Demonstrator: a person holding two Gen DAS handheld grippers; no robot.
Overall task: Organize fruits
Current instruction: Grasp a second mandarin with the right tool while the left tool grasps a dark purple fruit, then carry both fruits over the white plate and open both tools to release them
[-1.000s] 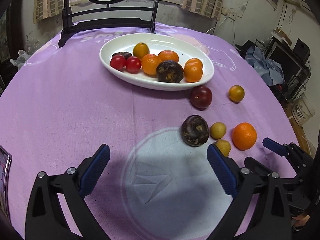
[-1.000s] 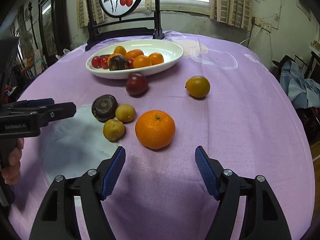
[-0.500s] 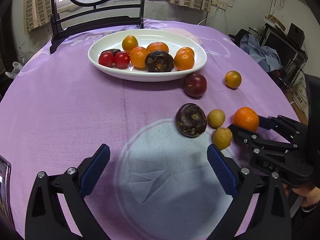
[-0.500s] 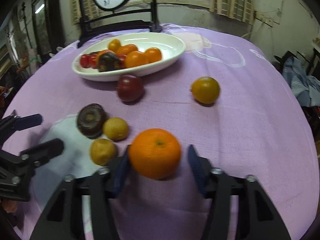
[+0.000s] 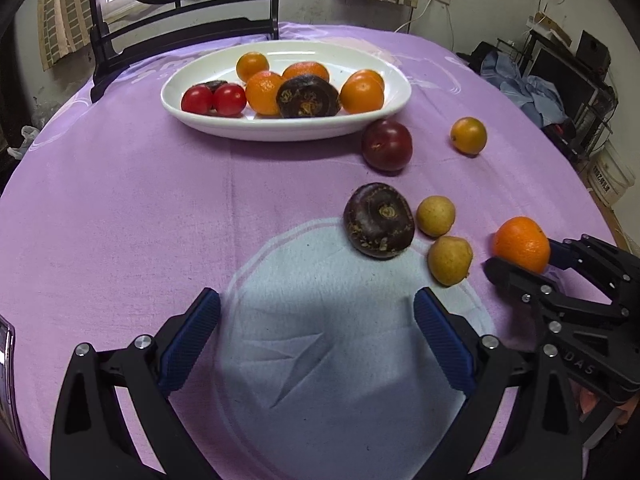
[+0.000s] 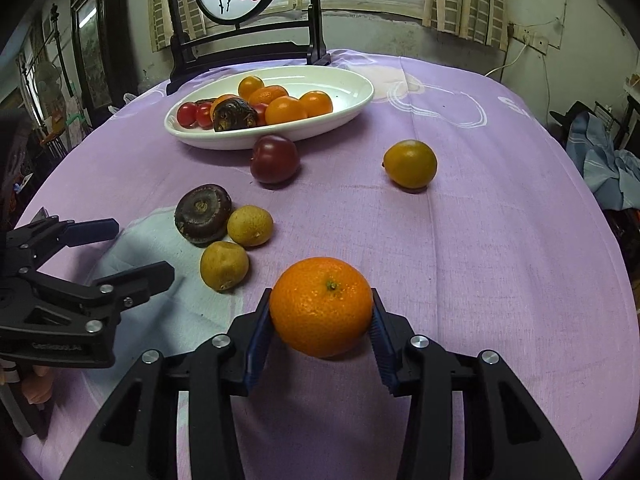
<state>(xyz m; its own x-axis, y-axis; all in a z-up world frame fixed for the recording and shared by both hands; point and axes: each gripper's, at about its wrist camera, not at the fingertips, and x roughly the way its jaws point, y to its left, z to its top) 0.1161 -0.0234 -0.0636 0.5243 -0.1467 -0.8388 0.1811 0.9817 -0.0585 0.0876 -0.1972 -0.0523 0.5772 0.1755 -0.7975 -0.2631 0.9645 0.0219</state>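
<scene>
My right gripper (image 6: 320,320) is shut on a large orange (image 6: 321,305), both blue pads pressed against its sides; from the left wrist view the same orange (image 5: 521,243) sits in that gripper (image 5: 524,258) at the right. My left gripper (image 5: 316,332) is open over the pale patch of the cloth, with nothing between its fingers. Just ahead of it lie a dark brown fruit (image 5: 378,219) and two small yellow fruits (image 5: 450,260), (image 5: 435,215). A white oval dish (image 5: 224,126) holding several fruits stands farther back.
A dark red plum (image 5: 387,144) lies beside the dish, and a small orange fruit (image 5: 468,135) to its right. A black chair (image 5: 180,36) stands behind the round table with its purple cloth (image 5: 120,208). Clutter and a bucket sit off the right edge.
My right gripper moved forward around the large orange and shut on it. My left gripper dipped slightly toward the table and stayed open.
</scene>
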